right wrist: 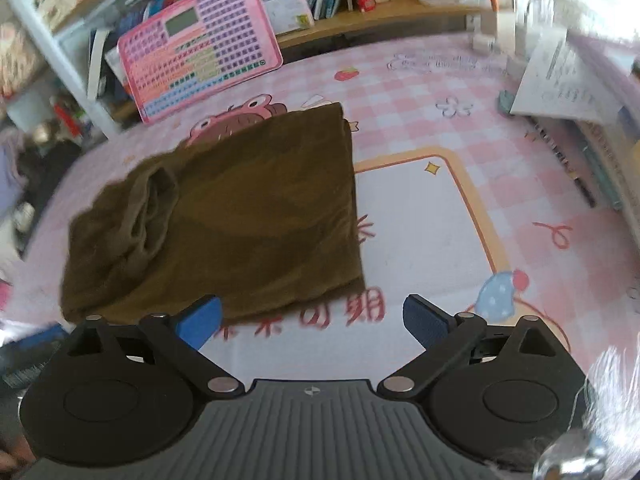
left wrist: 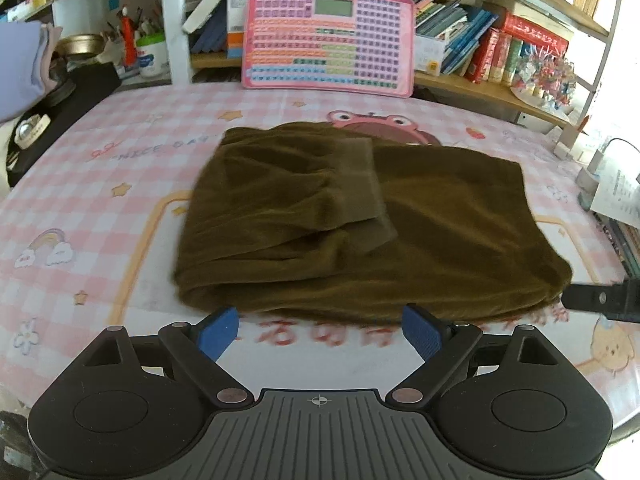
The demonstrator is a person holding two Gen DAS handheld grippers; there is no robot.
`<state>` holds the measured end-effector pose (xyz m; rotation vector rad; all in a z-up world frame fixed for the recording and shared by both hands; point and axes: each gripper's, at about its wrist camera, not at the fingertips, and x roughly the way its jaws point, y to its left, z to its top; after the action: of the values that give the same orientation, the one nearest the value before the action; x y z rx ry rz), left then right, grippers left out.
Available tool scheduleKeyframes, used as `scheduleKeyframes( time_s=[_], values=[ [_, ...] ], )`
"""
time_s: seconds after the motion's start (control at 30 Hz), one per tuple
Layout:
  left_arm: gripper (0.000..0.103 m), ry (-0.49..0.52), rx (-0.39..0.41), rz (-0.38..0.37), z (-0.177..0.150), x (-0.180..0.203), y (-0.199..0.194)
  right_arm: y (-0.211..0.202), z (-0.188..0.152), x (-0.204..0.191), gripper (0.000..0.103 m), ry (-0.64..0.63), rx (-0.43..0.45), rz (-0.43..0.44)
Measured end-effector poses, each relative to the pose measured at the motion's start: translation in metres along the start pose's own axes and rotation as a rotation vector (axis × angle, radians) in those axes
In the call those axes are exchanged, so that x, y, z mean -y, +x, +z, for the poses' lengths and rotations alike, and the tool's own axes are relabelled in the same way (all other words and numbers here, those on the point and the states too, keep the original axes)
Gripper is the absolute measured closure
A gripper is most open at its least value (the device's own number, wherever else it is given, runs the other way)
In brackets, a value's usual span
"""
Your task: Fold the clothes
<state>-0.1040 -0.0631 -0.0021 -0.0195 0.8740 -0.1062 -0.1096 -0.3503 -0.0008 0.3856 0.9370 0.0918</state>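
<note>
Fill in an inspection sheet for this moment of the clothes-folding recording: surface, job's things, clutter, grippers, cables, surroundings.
Surface: pink checked cartoon tablecloth, flat.
Job's things: brown garment lying folded on the cloth, a ribbed cuff on top; nothing grips it.
Clutter: pink keypad board leaning against the shelf; papers at the right edge.
Grippers: left gripper open, just short of the garment's near edge; right gripper open, beside its near right corner.
Cables: nothing clearly seen.
Surroundings: bookshelf crowded with books behind the table; a sleeve at far left.
</note>
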Motion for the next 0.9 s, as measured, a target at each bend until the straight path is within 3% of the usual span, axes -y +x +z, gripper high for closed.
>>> scheduleKeyframes(
  time_s=[0.07, 0.2, 0.4, 0.63, 0.9],
  values=[
    [0.012, -0.002, -0.01, 0.026, -0.002, 0.018, 0.002, 0.006, 0.012, 0.02, 0.01, 0.059, -0.043, 0.082],
    [0.012, -0.018, 0.014, 0.054, -0.008, 0.042, -0.005, 0.022, 0.028, 0.047, 0.029, 0.148, -0.141, 0.205],
    [0.012, -0.037, 0.03, 0.087, -0.012, 0.063, -0.014, 0.04, 0.037, 0.059, 0.047, 0.155, -0.229, 0.266],
    [0.012, -0.043, 0.008, 0.133, -0.009, 0.076, -0.013, 0.052, 0.044, 0.071, 0.054, 0.21, -0.276, 0.304],
    [0.012, 0.03, 0.021, 0.097, -0.01, 0.095, -0.012, 0.068, 0.052, 0.086, 0.067, 0.306, -0.321, 0.381]
  ],
)
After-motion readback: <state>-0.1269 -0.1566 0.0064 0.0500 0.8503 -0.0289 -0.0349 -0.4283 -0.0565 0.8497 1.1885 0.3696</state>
